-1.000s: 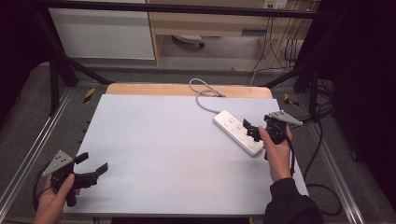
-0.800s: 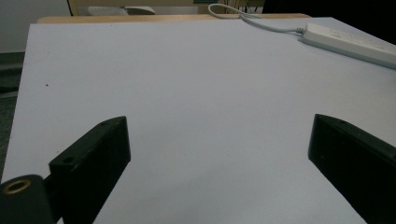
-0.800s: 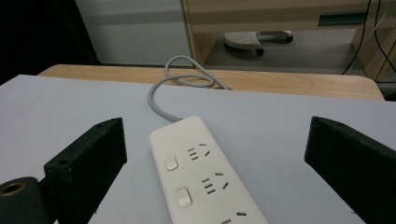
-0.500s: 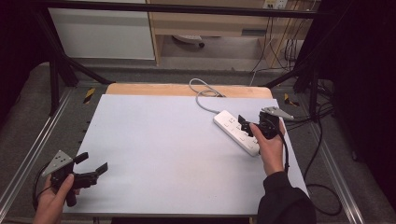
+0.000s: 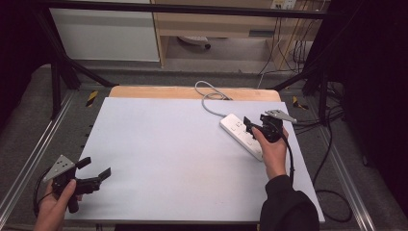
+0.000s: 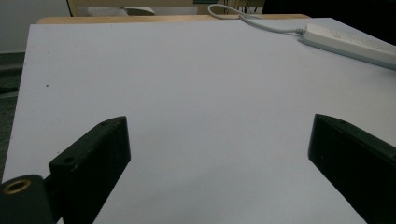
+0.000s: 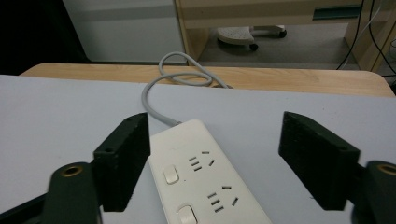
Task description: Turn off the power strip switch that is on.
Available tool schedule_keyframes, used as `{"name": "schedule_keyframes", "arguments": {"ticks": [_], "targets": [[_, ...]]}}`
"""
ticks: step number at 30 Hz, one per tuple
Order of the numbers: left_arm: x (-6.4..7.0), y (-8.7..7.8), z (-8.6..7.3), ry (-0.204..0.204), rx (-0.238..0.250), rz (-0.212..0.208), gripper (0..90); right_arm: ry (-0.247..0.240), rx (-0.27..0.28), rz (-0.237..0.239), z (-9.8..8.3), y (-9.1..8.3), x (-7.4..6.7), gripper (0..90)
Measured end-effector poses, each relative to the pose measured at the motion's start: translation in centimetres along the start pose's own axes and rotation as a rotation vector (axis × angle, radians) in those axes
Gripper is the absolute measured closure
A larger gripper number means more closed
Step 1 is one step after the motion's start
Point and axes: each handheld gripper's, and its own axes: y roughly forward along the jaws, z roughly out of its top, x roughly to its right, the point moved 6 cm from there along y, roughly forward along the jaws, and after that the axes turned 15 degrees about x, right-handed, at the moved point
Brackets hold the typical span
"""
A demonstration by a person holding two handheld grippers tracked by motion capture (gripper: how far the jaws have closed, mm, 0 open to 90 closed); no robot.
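Grey tabletop (image 5: 168, 144), white power strip (image 5: 240, 134) near its far right edge, cord (image 5: 207, 96) looping back. Right hand-held gripper (image 5: 254, 126) straddles it, jaws just been closing, left one touching, not pinching yet. Left hand-held gripper (image 5: 94, 168) sits spread wide, near corner.

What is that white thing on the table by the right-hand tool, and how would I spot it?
On the pale grey table, look toward its far right side. The long white plastic power strip lies there, with sockets, switches and a grey cable looping backward.

grey floor (image 5: 144, 72), white cabinet (image 5: 103, 33), wooden shelf unit (image 5: 216, 24) (dim room)
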Motion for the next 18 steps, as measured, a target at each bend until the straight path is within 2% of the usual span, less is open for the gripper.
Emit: {"name": "schedule_keyframes", "arguments": {"ticks": [1, 5, 9, 12, 14, 15, 18], "targets": [[0.0, 0.0, 0.0, 0.000, 0.000, 0.000, 5.7, 0.000, 0.000, 0.000, 0.0, 0.0, 0.0, 29.8], [0.0, 0.0, 0.0, -0.001, 0.001, 0.001, 5.7, -0.007, -0.009, 0.001, -0.2, 0.2, -0.2, 41.3], [0.0, 0.0, 0.0, -0.003, 0.002, 0.000, 5.7, -0.025, 0.002, 0.008, -0.2, 0.4, -0.7, 55.4], [0.0, 0.0, 0.0, -0.001, 0.001, -0.002, 5.7, -0.027, 0.010, 0.012, -0.2, 0.5, -0.9, 59.3], [0.0, 0.0, 0.0, -0.001, 0.002, -0.002, 5.7, -0.042, 0.017, 0.009, -0.1, 0.6, -1.2, 67.2], [-0.1, 0.0, 0.0, -0.002, 0.002, 0.000, 5.7, -0.042, 0.017, 0.009, -0.1, 0.6, -1.2, 67.2], [0.0, 0.0, 0.0, -0.003, 0.004, -0.002, 5.7, -0.053, 0.028, 0.017, -0.2, 0.8, -1.7, 76.8]]}}
